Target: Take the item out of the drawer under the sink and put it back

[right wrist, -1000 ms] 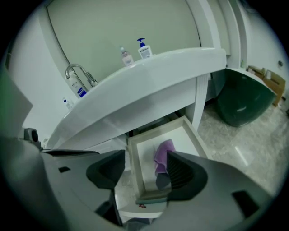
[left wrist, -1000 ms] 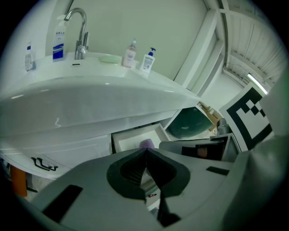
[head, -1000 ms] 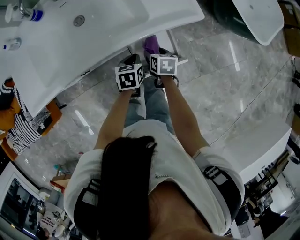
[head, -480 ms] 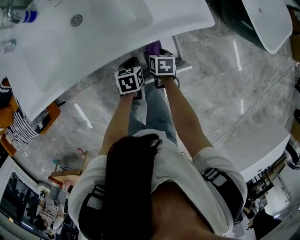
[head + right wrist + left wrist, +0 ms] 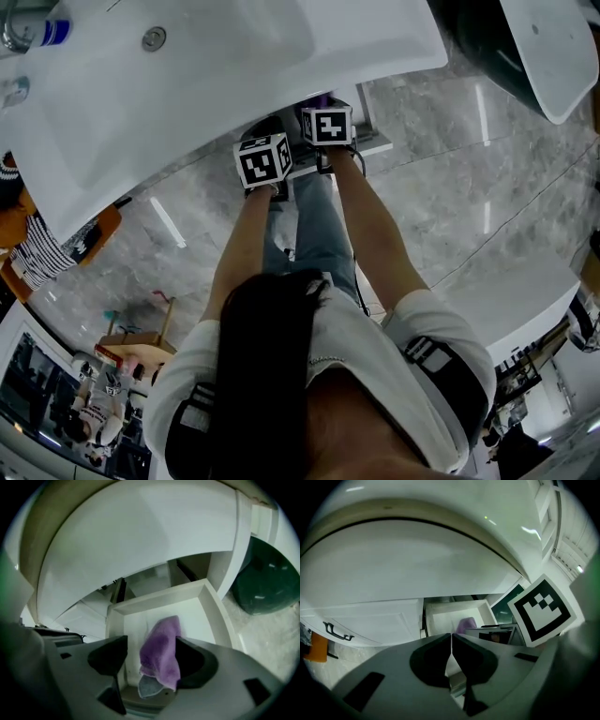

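Our left gripper (image 5: 451,641) has its fingers (image 5: 431,660) closed on nothing. The right gripper's (image 5: 149,641) fingers, just opening, stand wide about the purple cloth (image 5: 161,651) in the open drawer (image 5: 214,609) (toward its front edge). The sink (image 5: 234,66) overhangs the drawer, and a dark bin (image 5: 262,585) stands beside it.

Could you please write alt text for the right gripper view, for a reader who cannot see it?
A purple cloth sits in an open white drawer under a white sink, seen between the two dark fingers of the right gripper. The fingers stand wide apart, have just been opening, and do not press on the cloth.
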Demonstrator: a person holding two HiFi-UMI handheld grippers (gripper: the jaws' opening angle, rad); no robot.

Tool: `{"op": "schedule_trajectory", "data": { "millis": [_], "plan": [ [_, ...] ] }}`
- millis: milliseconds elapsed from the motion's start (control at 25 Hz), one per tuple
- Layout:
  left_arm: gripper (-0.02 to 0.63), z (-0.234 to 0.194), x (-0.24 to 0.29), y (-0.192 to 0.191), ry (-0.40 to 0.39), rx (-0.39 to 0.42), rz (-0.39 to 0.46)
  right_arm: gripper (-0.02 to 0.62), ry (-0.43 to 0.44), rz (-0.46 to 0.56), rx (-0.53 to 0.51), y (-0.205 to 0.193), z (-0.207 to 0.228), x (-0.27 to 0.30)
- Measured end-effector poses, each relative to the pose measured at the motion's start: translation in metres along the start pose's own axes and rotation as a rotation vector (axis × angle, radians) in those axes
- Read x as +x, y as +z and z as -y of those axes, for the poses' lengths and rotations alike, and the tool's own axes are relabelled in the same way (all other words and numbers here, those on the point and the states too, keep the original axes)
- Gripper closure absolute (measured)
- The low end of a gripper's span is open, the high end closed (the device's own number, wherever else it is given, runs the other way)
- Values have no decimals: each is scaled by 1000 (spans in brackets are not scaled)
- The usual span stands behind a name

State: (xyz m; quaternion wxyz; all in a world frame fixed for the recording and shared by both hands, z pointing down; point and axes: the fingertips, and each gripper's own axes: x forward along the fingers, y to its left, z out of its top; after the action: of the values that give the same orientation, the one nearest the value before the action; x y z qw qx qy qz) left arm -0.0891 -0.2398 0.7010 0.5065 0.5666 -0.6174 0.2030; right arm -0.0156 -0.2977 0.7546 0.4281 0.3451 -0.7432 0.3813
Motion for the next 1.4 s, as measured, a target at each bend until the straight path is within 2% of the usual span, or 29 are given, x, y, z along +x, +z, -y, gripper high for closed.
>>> {"op": "schedule_trajectory", "data": {
  "millis": [120, 320, 480, 640, 680, 760, 840, 1120, 1200, 1400],
  "plan": [
    [601, -3, 4, -4, 3, -33, -9, 284, 0, -22, -21, -2, 0, 10],
    [601, -1, 6, -9, 13, -43, -8, 284, -19, -51, -47, -9, 5, 25],
    [601, -8, 6, -12, 22, -69, -9, 284, -64, -73, -60, -12, 11, 36],
    [601, -12, 6, -14, 37, -29, -15, 287, -103, -117, -53, -17, 24, 42],
    [601, -14, 6, -14, 39, -28, -16, 308, -118, -125, -58, -17, 26, 43],
    [601, -19, 5, -14, 41, -51, -14, 425, -150, -131, -69, -18, 31, 43],
    [601, -22, 4, -13, 43, -68, -11, 448, -160, -129, -78, -17, 33, 43],
    [601, -18, -5, -11, 36, -60, -14, 476, -149, -93, -60, -14, 32, 24],
    [601, -16, -10, -10, 30, -38, -17, 477, -141, -68, -50, -11, 28, 15],
    [601, -8, -25, 0, -1, -41, 12, 479, -113, 12, 3, -2, 18, -17]
  ]
}}
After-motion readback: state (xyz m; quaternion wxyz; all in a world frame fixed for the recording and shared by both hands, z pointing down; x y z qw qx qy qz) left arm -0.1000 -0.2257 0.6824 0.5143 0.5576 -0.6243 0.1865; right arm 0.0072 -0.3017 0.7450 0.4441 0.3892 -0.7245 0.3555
